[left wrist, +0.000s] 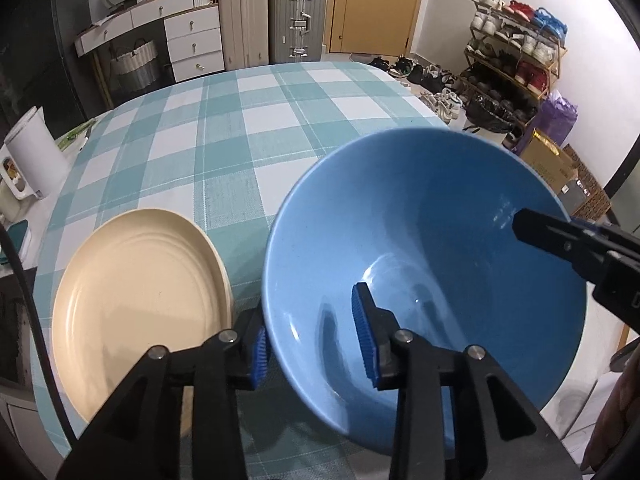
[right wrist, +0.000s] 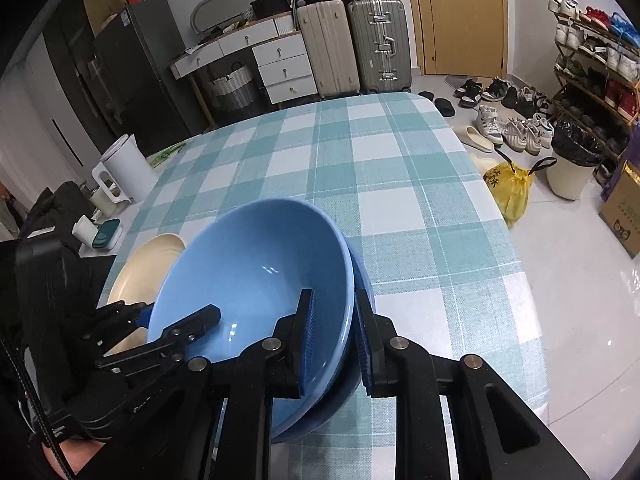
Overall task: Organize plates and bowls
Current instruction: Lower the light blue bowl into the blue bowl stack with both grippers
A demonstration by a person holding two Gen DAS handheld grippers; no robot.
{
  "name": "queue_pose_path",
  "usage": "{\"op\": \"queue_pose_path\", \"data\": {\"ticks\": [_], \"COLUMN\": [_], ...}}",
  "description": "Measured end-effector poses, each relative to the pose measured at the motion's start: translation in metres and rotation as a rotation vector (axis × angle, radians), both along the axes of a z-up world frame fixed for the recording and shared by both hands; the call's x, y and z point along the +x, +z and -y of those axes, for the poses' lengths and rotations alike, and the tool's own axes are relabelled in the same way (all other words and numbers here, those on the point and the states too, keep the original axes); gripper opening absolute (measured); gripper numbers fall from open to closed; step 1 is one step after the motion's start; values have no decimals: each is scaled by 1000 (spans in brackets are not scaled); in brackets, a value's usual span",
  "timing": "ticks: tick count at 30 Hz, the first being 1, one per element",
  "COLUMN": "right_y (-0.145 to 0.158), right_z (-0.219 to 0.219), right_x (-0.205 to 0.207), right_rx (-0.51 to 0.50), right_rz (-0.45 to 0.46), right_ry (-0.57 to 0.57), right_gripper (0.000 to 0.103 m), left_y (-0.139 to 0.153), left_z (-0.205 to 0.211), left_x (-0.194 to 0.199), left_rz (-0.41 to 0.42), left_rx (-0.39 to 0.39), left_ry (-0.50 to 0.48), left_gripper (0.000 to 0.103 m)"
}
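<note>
A large light-blue bowl sits tilted on the checked tablecloth. A darker blue bowl shows under it. My right gripper is shut on the light-blue bowl's near rim, one pad inside and one outside; one of its black fingers reaches in from the right. My left gripper straddles the bowl's left rim with its jaws apart, the inner pad clear of the wall, so it is open. A cream plate lies just left of the bowl.
A white canister and small items stand by the table's left edge. Suitcases, a drawer unit and a door are beyond the far edge. Shoes, a yellow bag and a bin sit on the floor to the right.
</note>
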State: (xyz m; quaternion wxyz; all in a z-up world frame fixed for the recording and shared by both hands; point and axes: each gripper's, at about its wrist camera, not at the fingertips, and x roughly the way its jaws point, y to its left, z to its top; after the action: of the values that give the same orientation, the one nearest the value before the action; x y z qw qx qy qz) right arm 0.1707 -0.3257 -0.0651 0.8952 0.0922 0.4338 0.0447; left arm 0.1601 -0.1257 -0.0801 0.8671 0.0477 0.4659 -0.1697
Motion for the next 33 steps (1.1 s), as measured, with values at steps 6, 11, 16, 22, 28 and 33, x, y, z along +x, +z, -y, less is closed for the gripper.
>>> {"op": "queue_pose_path", "data": {"ticks": [6,11,16,22,28,33], "right_y": [1,-2,6,11,3,15], "right_z": [-3,0,12,15,32,41], "right_x": [-5,-5,-9,-14,-25,-40], "right_rx": [-5,0,142,98,244,279], "right_rz": [25,22,-8,14,6,81], "right_ry": [5,-4,18,-15,-43,-52], "right_gripper": [20,20,24,24,31,31], "left_y": [0,2,-5,-8,-6,-6], "left_z": [-3,-2,-9,-4,-1,-1], "left_x": [-4,-6,-10,-15,-19,-20], "left_rz": [2,6,-10,-30,-19,-17], "left_rx": [-14,-28,-50,-91,-97,-118], "left_ry": [4,2,26,0,3,3], "left_gripper": [35,36,37,37,40,44]}}
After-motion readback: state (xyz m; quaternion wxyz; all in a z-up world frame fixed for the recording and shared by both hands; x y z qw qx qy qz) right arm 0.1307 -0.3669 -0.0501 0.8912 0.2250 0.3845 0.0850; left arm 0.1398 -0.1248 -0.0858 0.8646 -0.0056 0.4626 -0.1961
